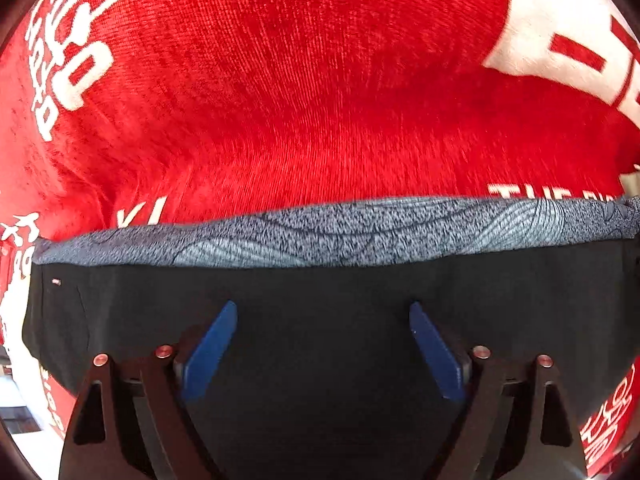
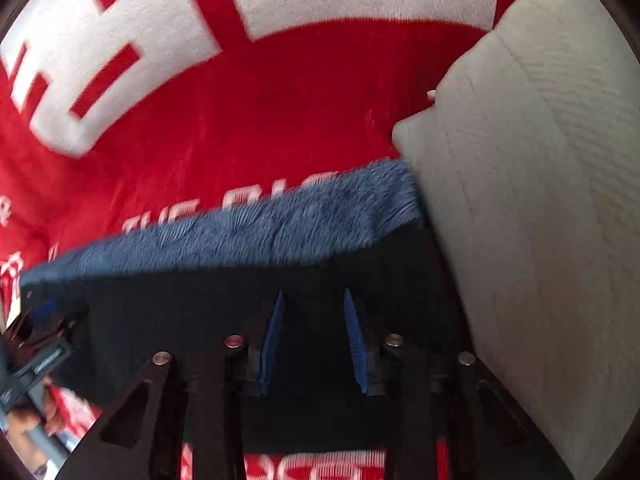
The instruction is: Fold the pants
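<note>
The pants point(image 1: 320, 300) are black with a grey-blue patterned band point(image 1: 320, 236) along the far edge. They lie flat on a red blanket point(image 1: 300, 100). My left gripper point(image 1: 323, 312) hovers over the black cloth with its blue fingers point(image 1: 212, 348) spread wide, holding nothing. In the right wrist view the pants point(image 2: 180, 320) show the same band point(image 2: 248, 228). My right gripper point(image 2: 313, 300) is over the black cloth near its right end, its blue fingers point(image 2: 272, 340) partly apart, with nothing between them.
The red blanket point(image 2: 240, 120) carries large white lettering point(image 2: 100, 60). A pale grey cushion point(image 2: 540, 200) rises just right of the pants' right end. The left gripper's body point(image 2: 36, 356) shows at the left edge of the right wrist view.
</note>
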The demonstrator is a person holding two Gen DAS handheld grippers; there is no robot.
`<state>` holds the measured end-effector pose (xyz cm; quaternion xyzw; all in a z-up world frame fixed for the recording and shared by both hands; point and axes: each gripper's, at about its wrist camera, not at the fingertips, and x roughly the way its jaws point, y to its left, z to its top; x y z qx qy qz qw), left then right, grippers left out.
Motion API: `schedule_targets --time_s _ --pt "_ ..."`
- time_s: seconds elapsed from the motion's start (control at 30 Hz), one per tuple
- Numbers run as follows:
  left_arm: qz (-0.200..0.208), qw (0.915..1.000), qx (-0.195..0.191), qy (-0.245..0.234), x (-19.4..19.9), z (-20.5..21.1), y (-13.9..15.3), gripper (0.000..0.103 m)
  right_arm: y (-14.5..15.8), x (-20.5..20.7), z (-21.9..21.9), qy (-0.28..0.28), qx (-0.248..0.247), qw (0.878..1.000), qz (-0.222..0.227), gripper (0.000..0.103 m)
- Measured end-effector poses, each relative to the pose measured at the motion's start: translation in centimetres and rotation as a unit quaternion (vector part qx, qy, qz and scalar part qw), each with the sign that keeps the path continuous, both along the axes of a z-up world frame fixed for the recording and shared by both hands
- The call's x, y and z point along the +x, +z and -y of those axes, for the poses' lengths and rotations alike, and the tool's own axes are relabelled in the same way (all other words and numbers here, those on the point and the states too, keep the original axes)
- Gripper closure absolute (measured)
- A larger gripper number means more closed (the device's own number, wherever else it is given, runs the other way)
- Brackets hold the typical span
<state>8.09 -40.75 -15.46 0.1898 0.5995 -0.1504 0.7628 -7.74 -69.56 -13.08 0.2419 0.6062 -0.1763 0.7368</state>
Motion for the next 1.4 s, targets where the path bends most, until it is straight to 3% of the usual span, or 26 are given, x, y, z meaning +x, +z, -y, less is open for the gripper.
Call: schedule_targets --time_s 0.03,0.13,0.3,0.47,0.53,0.57,0.6,0.63,0.7,0.83,0.97,1.07,1.23,1.27,1.4 --pt "0.000 1.0000 -0.002 0.007 0.4 -0.1 -0.2 0.003 0.2 0.5 -0.1 0.008 -0.025 1.000 0.007 0.070" --pt "-0.020 0.9993 -0.013 0.031 1.6 -0.8 -0.5 0.000 0.0 2.2 0.0 0.023 -0.057 0.998 -0.002 0.067" --pt "0.014 0.9994 -0.005 0.031 1.8 -2.2 2.8 0.000 1.7 1.3 1.9 -0.038 -0.012 0.999 0.005 0.064" --pt "0.017 0.9992 0.015 0.033 0.5 -5.9 2.9 0.000 3.8 -1.8 -1.3 -0.005 0.004 1.000 0.019 0.043" --pt "-0.005 0.9981 0.046 0.040 0.4 -7.3 0.7 0.000 2.9 -2.8 -3.7 0.033 -0.016 0.999 -0.001 0.038" --pt "-0.025 0.9978 0.043 0.044 0.3 -8.1 -0.5 0.000 2.0 -3.2 -4.0 0.043 -0.021 0.999 -0.013 0.036" --pt "-0.027 0.9976 0.006 0.064 0.5 -9.1 -0.8 0.000 0.7 -3.6 -4.6 0.053 -0.023 0.998 -0.032 0.036" --pt "-0.044 0.9951 -0.014 0.088 1.0 -10.0 -0.9 0.000 0.6 -4.0 -5.0 0.056 -0.042 0.997 -0.023 0.034" --pt "-0.060 0.9932 -0.004 0.100 1.6 -10.3 -0.3 0.000 1.0 -4.2 -5.4 0.057 -0.044 0.997 -0.029 0.033" --pt "-0.026 0.9968 0.003 0.075 1.0 -11.5 2.2 0.000 2.8 -6.0 -5.5 0.031 0.018 0.999 -0.006 0.032" --pt "-0.003 0.9960 -0.009 0.089 1.5 -16.1 4.7 0.000 4.5 -7.5 -8.1 0.021 0.094 0.995 0.020 0.032" --pt "-0.001 0.9925 -0.007 0.122 2.2 -20.9 5.4 0.000 5.1 -7.8 -12.1 0.024 0.149 0.988 0.031 0.032" --pt "0.002 0.9876 0.020 0.156 5.2 -30.3 4.8 0.000 4.1 -7.6 -20.1 0.034 0.201 0.978 0.037 0.032" --pt "0.008 0.9872 0.025 0.158 4.0 -31.5 4.9 0.000 3.7 -7.4 -21.4 0.033 0.207 0.977 0.039 0.032" --pt "0.047 0.9866 0.040 0.151 6.5 -36.8 4.0 0.000 2.9 -5.6 -27.1 0.007 0.264 0.963 0.055 0.032"
